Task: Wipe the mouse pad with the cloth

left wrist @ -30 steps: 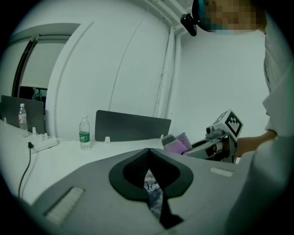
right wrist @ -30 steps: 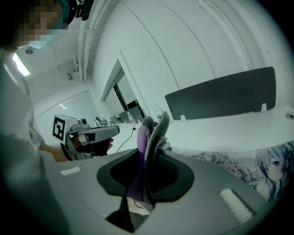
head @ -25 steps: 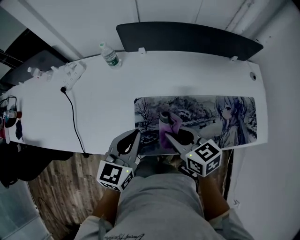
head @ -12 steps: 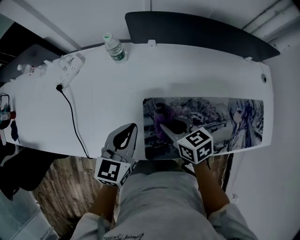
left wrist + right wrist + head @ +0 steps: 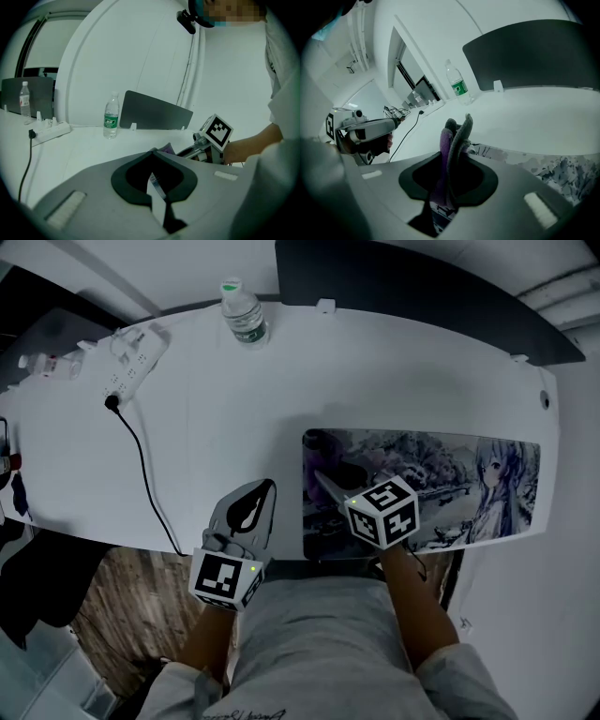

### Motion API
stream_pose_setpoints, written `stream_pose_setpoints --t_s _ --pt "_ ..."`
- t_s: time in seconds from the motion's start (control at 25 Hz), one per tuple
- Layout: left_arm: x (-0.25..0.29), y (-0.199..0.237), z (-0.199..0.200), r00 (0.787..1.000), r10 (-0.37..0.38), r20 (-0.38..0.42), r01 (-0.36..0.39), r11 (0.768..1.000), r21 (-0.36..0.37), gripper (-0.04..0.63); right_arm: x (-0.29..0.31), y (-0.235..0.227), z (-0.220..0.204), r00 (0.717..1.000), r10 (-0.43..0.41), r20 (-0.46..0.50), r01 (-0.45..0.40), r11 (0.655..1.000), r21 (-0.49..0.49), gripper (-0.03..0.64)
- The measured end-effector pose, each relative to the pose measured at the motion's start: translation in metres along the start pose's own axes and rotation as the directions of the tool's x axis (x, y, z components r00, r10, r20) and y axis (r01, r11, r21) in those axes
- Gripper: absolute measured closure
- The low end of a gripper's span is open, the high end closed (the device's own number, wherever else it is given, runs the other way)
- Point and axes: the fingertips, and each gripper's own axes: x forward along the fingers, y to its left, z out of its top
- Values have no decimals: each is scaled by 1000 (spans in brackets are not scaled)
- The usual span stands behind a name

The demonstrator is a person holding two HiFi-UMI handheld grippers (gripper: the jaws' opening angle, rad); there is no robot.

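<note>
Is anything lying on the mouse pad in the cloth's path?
Nothing visible. The right gripper holds the cloth at the mouse pad's left end; the rest of the pad lies bare. The bottle stands off it.

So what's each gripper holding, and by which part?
Right gripper pinches the cloth at a bunched fold, its end sticking up past the jaws. Left gripper is shut on nothing.

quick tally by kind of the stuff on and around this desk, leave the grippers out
clear plastic water bottles: 2
white power strip: 1
black cable: 1
printed rectangular mouse pad: 1
purple cloth: 1
dark divider panel: 1
total: 7
</note>
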Motion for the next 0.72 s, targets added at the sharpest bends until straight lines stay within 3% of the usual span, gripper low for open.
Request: stream_pose_setpoints --t_s 0.36,0.72 --pt "-10 10 -3 999 37 -19 -37 999 -8 576 26 -17 -15 998 -10 -62 12 1000 26 522" --pt "1 -23 -11 998 57 -30 -57 998 -10 575 7 -49 -25 997 -17 -75 18 1000 14 520"
